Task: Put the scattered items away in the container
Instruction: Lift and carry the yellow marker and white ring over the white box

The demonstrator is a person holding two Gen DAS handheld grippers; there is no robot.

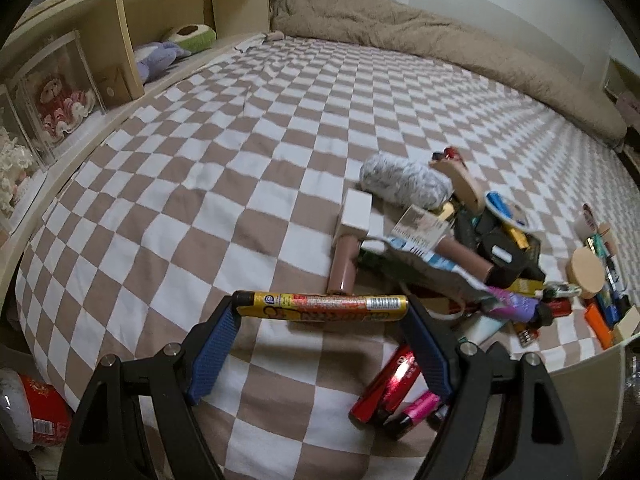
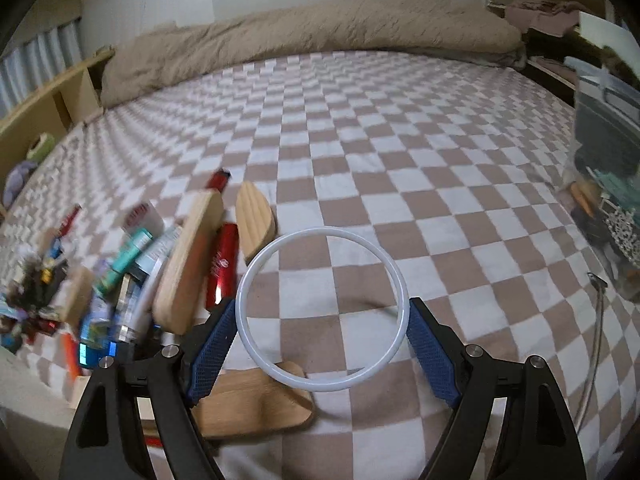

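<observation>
Bed: I see the checked brown-and-white sheet filling both views, with a tan fluffy blanket bunched along its far edge.
Shelf unit: from my left wrist camera, a pale wooden shelf runs along the bed's left side, with soft toys in its compartments.
Container: I cannot tell for sure which thing it is; a clear bin with things inside shows blurred at the right edge of my right wrist view, well apart from the pile.
Pile of items: the scattered items lie heaped on the sheet to the right of my left tool; I can make out a grey fuzzy roll, a small white box and a pink tube on its near side.
Left gripper: clamped end to end on a yellow marker, which lies crosswise between the blue pads above the sheet.
Right gripper: pads pressed on both sides of a white ring, lifted clear of the sheet, with its shadow below.
Wooden pieces: several pale wooden pieces sit just left of the ring, beside a red tube.
</observation>
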